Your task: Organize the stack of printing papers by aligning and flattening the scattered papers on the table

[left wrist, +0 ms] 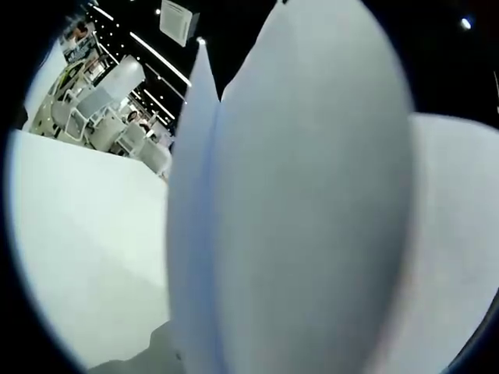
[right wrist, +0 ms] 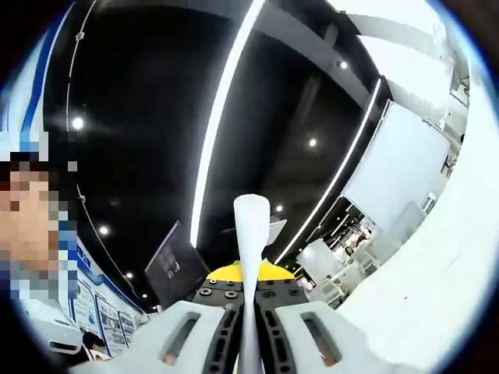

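The right gripper (right wrist: 251,327) is clamped on the paper stack (right wrist: 250,234), seen edge-on, rising straight ahead between its jaws with the long axis along them. In the left gripper view the sheets (left wrist: 304,202) stand upright right before the lens, above the white bench (left wrist: 86,226); whether the left gripper pinches them I cannot tell.

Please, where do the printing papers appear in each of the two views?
Left gripper view: printing papers stand centre to right, very close, broad faces showing.
Right gripper view: seen edge-on, a thin strip at bottom centre, clamped by the right tongs.
Shared landmark: the white table.
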Tool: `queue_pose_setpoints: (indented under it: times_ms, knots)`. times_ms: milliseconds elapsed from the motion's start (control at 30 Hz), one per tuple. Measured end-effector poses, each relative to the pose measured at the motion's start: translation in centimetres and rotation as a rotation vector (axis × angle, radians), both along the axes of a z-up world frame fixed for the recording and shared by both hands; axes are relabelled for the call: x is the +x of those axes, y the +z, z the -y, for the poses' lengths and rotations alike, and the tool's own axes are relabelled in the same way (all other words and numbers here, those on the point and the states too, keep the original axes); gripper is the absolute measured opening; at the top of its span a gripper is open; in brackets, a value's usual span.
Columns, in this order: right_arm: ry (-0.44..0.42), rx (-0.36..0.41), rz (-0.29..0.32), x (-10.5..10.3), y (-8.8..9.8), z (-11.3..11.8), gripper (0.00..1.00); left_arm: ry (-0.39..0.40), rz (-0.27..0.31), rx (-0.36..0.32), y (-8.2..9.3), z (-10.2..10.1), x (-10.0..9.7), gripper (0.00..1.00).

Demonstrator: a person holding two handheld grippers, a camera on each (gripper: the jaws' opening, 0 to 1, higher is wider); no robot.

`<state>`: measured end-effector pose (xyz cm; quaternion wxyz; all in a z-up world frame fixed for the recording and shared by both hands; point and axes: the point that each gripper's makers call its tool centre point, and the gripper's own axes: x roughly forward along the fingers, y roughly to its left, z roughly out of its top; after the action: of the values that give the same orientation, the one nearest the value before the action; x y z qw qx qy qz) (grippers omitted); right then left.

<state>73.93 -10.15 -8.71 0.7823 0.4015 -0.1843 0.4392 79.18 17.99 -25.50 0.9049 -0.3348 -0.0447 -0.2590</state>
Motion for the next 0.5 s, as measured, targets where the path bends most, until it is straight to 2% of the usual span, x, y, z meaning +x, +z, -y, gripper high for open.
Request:
queue_pose_setpoints:
  times_ms: [500]
  knots:
    - [0.042,0.034,-0.006,-0.36,0.18,-0.97,0.0,0.0,-0.001,-0.001,-0.05,-0.09,0.09,0.06]
